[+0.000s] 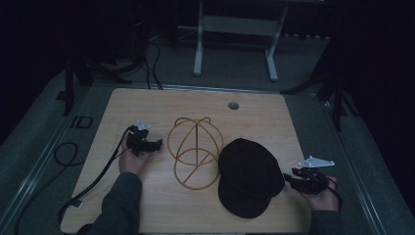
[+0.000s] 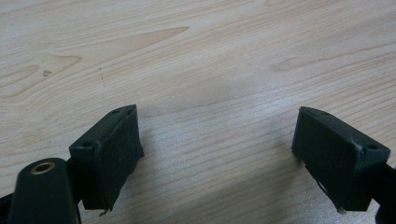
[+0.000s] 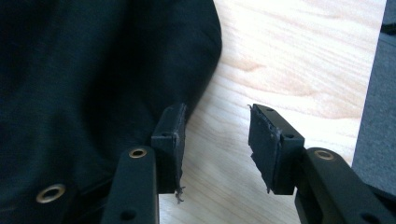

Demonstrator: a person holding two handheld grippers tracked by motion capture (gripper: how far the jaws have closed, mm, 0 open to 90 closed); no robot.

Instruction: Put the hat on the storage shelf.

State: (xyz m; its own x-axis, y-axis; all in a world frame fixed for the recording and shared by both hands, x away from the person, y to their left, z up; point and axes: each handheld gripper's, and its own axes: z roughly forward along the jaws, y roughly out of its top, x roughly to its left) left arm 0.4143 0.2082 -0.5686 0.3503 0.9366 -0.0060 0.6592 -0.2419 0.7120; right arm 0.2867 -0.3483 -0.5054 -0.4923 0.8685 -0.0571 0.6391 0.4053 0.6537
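A black cap [image 1: 249, 176] lies on the wooden table [image 1: 147, 210] at the front right, its brim toward me. To its left stands a gold wire cap frame [image 1: 195, 151]. My left gripper [image 1: 157, 144] rests on the table just left of the frame, open, with bare wood between its jaws [image 2: 217, 140]. My right gripper [image 1: 288, 180] sits at the cap's right edge, open; in the right gripper view its left jaw is against the edge of the cap [image 3: 93, 93] and nothing is between the two jaws [image 3: 215, 140].
A round cable hole [image 1: 233, 105] is in the table's far side. Black cables [image 1: 68, 156] trail off the left edge. The table's right edge [image 3: 369, 93] is close to my right gripper. A white desk frame [image 1: 235, 29] stands beyond on the floor.
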